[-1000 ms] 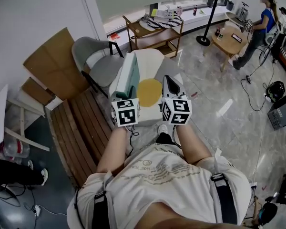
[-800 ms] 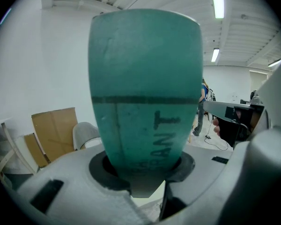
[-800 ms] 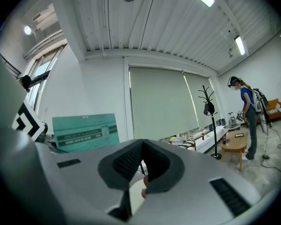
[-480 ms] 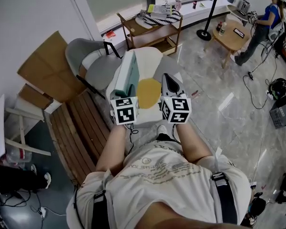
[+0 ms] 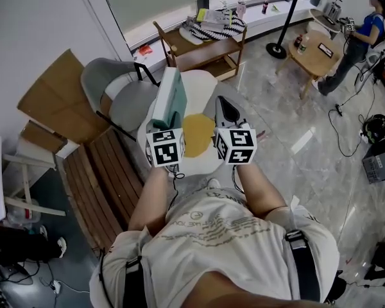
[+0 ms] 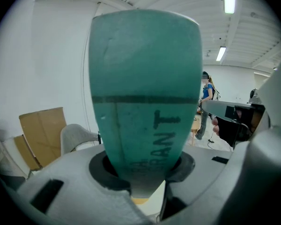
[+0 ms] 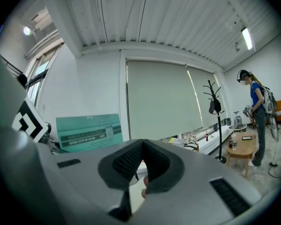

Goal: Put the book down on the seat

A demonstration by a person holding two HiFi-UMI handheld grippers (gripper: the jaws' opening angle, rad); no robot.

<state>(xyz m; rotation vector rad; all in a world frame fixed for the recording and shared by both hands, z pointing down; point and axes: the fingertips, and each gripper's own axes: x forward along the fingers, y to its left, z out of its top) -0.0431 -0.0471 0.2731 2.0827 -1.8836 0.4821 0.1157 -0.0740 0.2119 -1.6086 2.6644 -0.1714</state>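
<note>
A teal book (image 5: pixel 169 100) stands upright on its edge in my left gripper (image 5: pixel 169 122), which is shut on its lower end. In the left gripper view the book's spine (image 6: pixel 145 93) fills the middle, wedged between the jaws of the left gripper (image 6: pixel 145 175). My right gripper (image 5: pixel 223 104) hangs beside it, shut with nothing in it. In the right gripper view the pads of the right gripper (image 7: pixel 140 156) meet at their tips, and the book's cover (image 7: pixel 88 131) shows to the left. Below both lies a round white seat (image 5: pixel 203 83) with a yellow centre.
A grey chair (image 5: pixel 119 92) stands left of the seat, with a slatted wooden bench (image 5: pixel 106 178) and cardboard (image 5: pixel 54 98) by the wall. Behind are a wooden shelf unit (image 5: pixel 199 40), a coat stand (image 5: pixel 283 18), a round wooden table (image 5: pixel 317 49) and a person (image 5: pixel 366 34).
The head view has drifted, so the room has slid slightly down and left. The book stays upright in the left gripper and sits a little higher in view. The right gripper has kept its place beside it.
</note>
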